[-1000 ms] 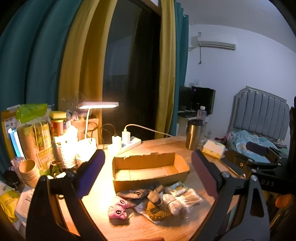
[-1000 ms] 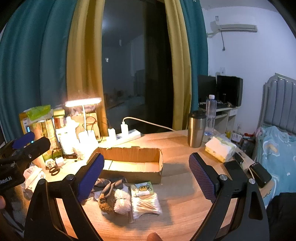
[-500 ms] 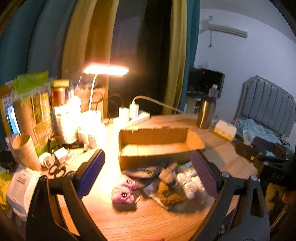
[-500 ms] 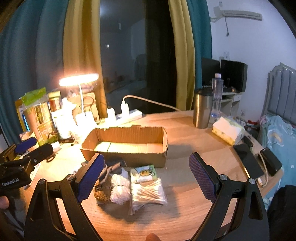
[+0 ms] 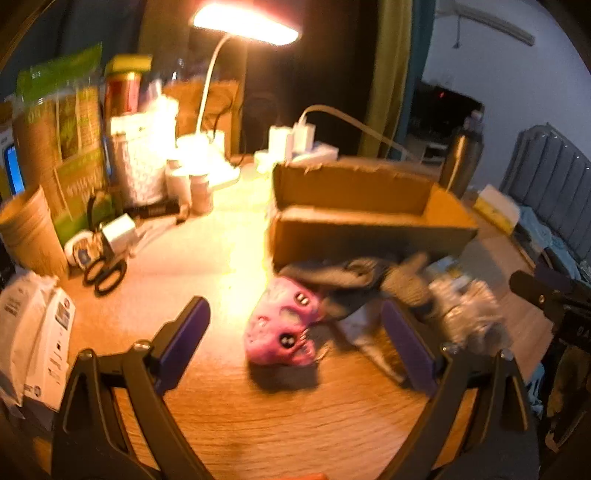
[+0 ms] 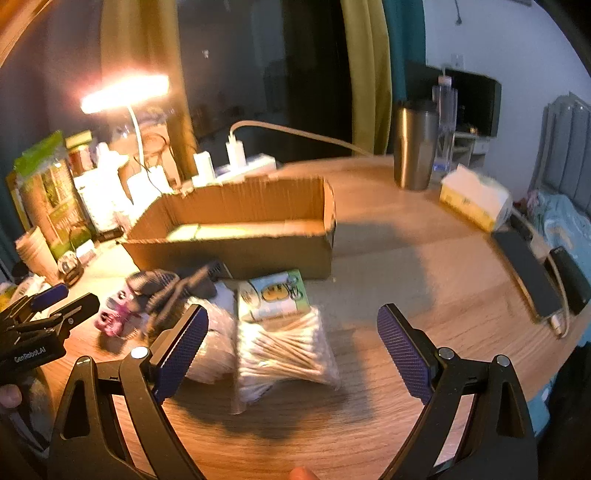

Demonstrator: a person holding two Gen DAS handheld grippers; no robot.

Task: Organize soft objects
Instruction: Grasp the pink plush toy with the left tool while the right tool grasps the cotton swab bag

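A pink plush toy (image 5: 284, 326) lies on the wooden table in front of an open cardboard box (image 5: 362, 221). Grey fabric (image 5: 354, 280) and a clear bag (image 5: 465, 314) lie to its right. My left gripper (image 5: 295, 341) is open, its fingers on either side of the pink toy, a little short of it. In the right wrist view a bag of cotton swabs (image 6: 284, 347) lies below the box (image 6: 236, 236), with a white soft bag (image 6: 214, 339) and the pink toy (image 6: 114, 314) to its left. My right gripper (image 6: 291, 350) is open just above the swab bag.
A lit desk lamp (image 5: 243, 26), packets, paper cups (image 5: 26, 232), scissors (image 5: 105, 273) and a power strip (image 5: 306, 147) crowd the left and back. A steel tumbler (image 6: 415, 144), tissue pack (image 6: 476, 195) and phones (image 6: 528, 280) sit on the right.
Both grippers have come down and forward toward the pile in front of the box. The pink toy and the swab bag now sit between the open fingers.
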